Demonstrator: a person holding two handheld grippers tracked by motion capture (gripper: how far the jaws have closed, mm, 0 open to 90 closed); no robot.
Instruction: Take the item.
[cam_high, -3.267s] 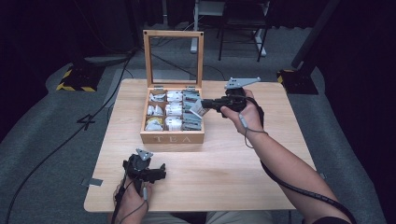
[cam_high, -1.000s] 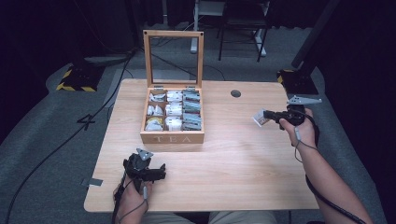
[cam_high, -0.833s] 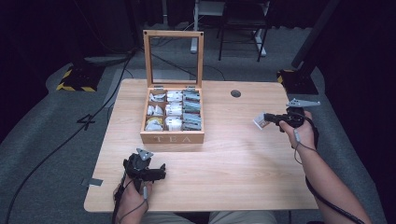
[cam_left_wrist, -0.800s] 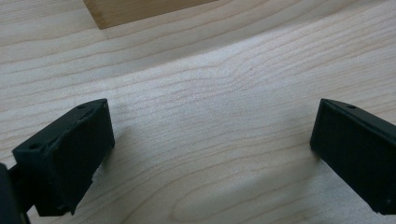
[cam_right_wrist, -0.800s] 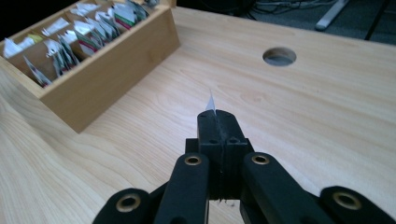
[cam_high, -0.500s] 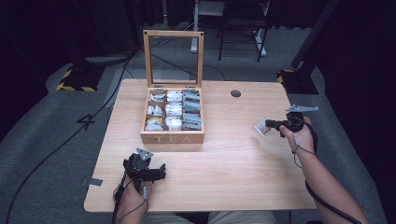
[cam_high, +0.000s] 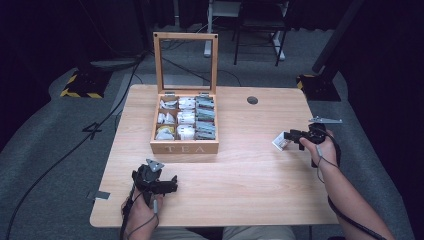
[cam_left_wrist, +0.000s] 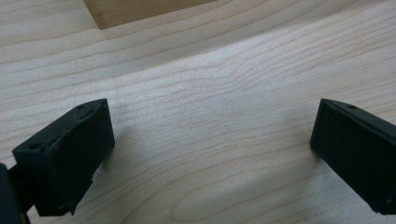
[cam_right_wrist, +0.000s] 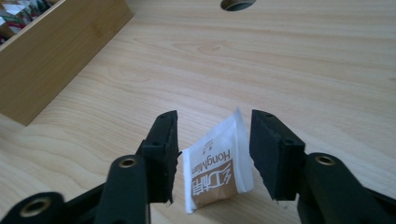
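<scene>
The tea sachet (cam_right_wrist: 219, 161), white with a brown printed panel, now stands between the jaws of your right gripper (cam_right_wrist: 215, 154) at the right side of the tabletop (cam_high: 240, 185), well apart from the tea box (cam_high: 185, 131). In the right gripper view neither pad presses on it: there is a gap on both sides, and its lower edge appears to rest on the wood. Those jaws have just been opening, with the sachet between them; a second ago they were clamped on it higher above the table, and some seconds ago the same gripper was at the box's right-hand compartments. Judgement: you have carried one sachet out of the box and are releasing it here; the set-down looks all but complete.

In the high view the sachet (cam_high: 281, 141) lies just off the tips of the right gripper (cam_high: 292, 137), near the right edge. The box stays with its glass-paned lid (cam_high: 185, 62) upright and its compartments stocked.

Your left gripper (cam_left_wrist: 210, 149) rests near the front edge, jaws wide apart with bare wood between them, unmoved throughout.
</scene>
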